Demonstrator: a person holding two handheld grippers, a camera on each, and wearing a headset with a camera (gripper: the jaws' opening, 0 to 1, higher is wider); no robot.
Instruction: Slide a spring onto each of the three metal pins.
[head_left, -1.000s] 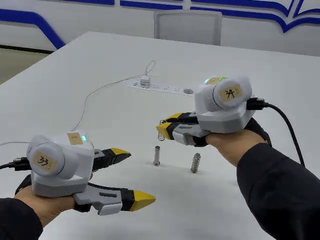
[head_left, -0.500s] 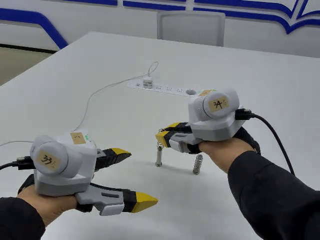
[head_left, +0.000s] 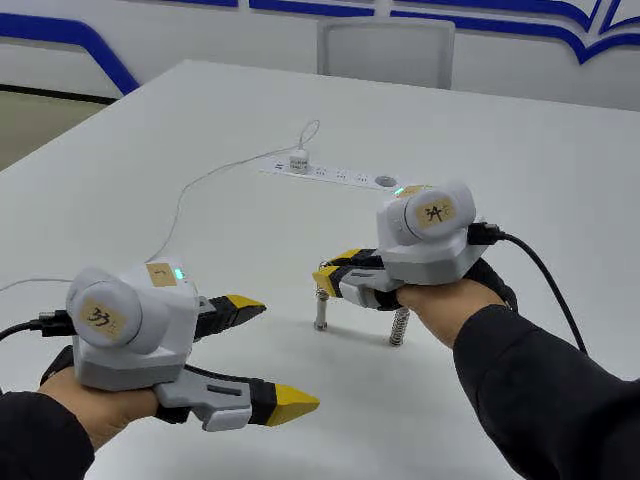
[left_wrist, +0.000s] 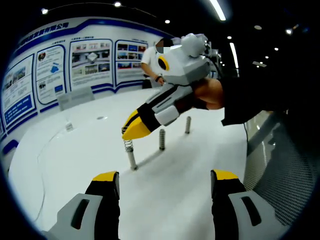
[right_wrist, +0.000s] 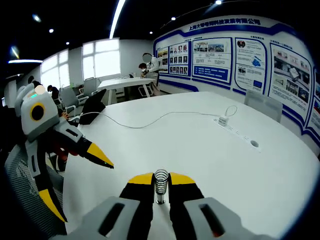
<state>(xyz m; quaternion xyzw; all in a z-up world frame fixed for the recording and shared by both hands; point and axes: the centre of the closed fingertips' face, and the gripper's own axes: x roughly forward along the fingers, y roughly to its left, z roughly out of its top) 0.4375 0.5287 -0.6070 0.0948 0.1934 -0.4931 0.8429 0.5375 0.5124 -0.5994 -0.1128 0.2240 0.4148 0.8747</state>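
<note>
**Q:** State the condition of each claw.

**A:** The right claw (right_wrist: 160, 179) is clamped on a small silver coil spring (right_wrist: 160, 183), which it holds upright between its yellow tips. The left claw (head_left: 272, 350) has its jaws apart and holds nothing. It sits low over the white table (head_left: 180, 200), well apart from the work.

**Q:** Where is the spring relative to its target?

**A:** It is directly above a short upright silver metal pin (head_left: 321, 318) standing on the table. In the left gripper view its lower coils meet the pin's top. Whether the pin tip has entered the coil cannot be told. A second upright pin carrying a spring (head_left: 400, 326) stands just beside the right hand (head_left: 440, 298), so the task appears partly done.

**Q:** What faults are probable from here?

**A:** Three.
1. Misalignment: if the spring is tilted against the pin, its bottom coil may catch on the pin's rim, and the spring may buckle instead of sliding.
2. Side load: the pins appear to stand free on the table, so an off-centre push could topple this one.
3. Early release: opening the claw before the coil is seated could let the spring jump clear and roll away.

**Q:** Is there a collision hazard?

**A:** Yes. The right hand is near the second pin, and lowering it carelessly could knock that pin over.
</note>
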